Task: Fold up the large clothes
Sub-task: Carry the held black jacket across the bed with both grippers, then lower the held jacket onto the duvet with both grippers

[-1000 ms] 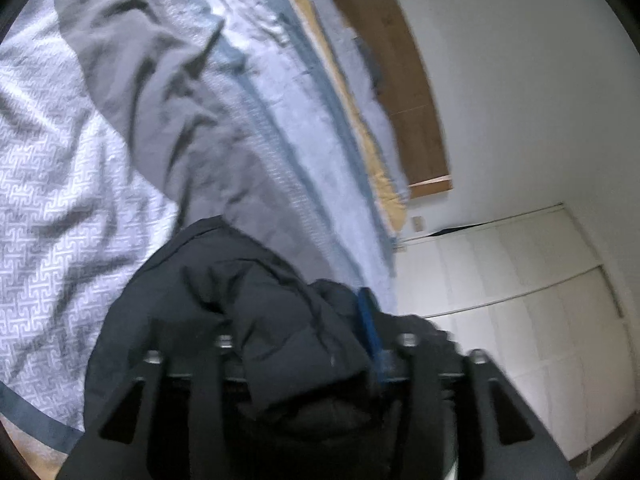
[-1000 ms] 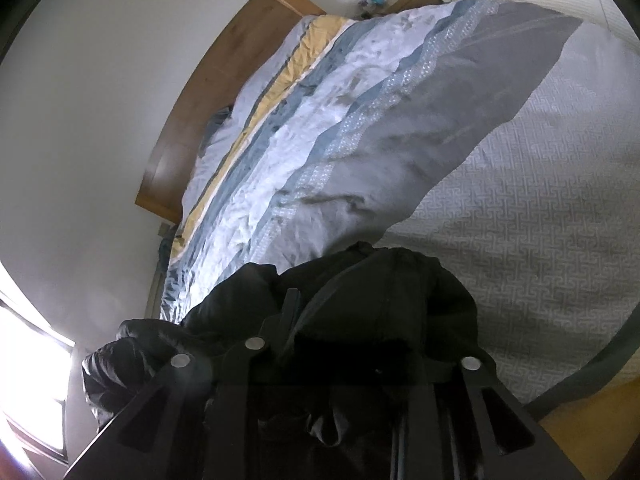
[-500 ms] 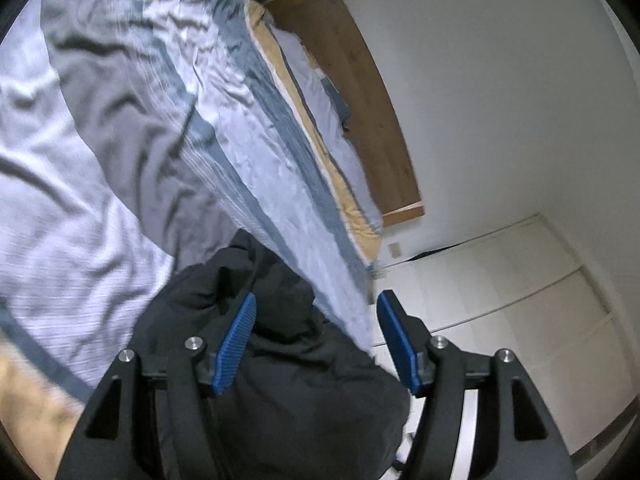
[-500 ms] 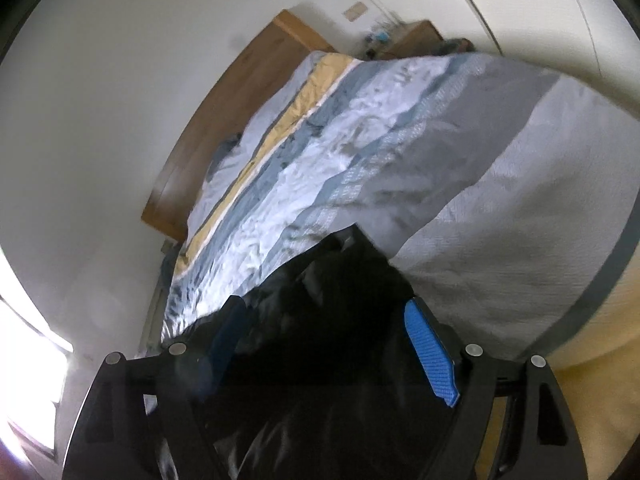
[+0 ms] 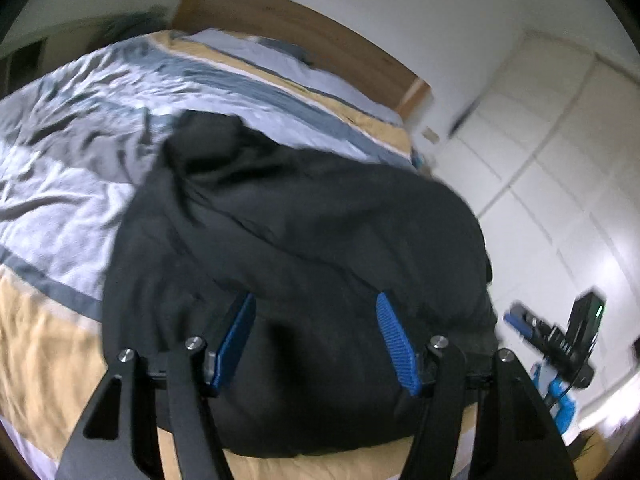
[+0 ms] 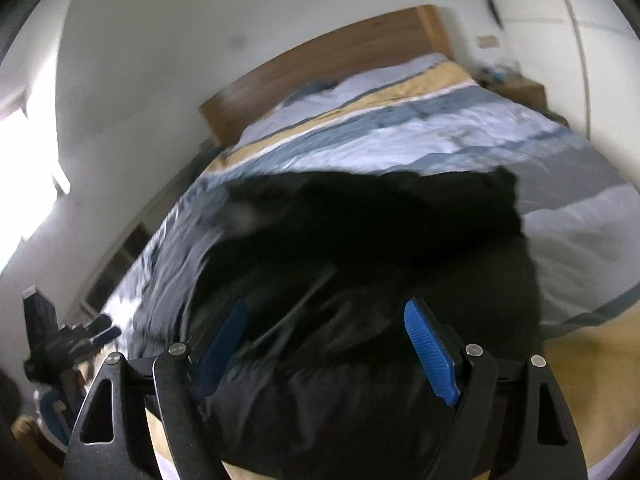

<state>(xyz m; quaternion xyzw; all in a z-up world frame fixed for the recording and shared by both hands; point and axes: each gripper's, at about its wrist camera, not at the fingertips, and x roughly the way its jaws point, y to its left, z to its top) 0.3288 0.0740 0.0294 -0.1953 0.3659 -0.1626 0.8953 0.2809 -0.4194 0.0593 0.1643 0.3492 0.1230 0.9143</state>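
Observation:
A black padded jacket (image 5: 304, 248) lies bunched in a heap on the striped bed cover near the foot of the bed; it also fills the middle of the right wrist view (image 6: 368, 272). My left gripper (image 5: 316, 324) is open, its blue pads spread wide just in front of the jacket's near edge, holding nothing. My right gripper (image 6: 332, 336) is open too, blue pads apart over the jacket's near side. The right gripper shows at the right edge of the left wrist view (image 5: 560, 340), and the left gripper at the left edge of the right wrist view (image 6: 60, 340).
The bed cover (image 5: 80, 152) has grey, white, blue and yellow bands. A wooden headboard (image 5: 304, 28) stands against the white wall. White wardrobe doors (image 5: 560, 160) stand to the right of the bed. A bright window (image 6: 24, 168) is on the left wall.
Both grippers were shut on the jacket a second ago, then opened and let it drop on the bed. Both have since pulled back and levelled out; the jacket now lies free.

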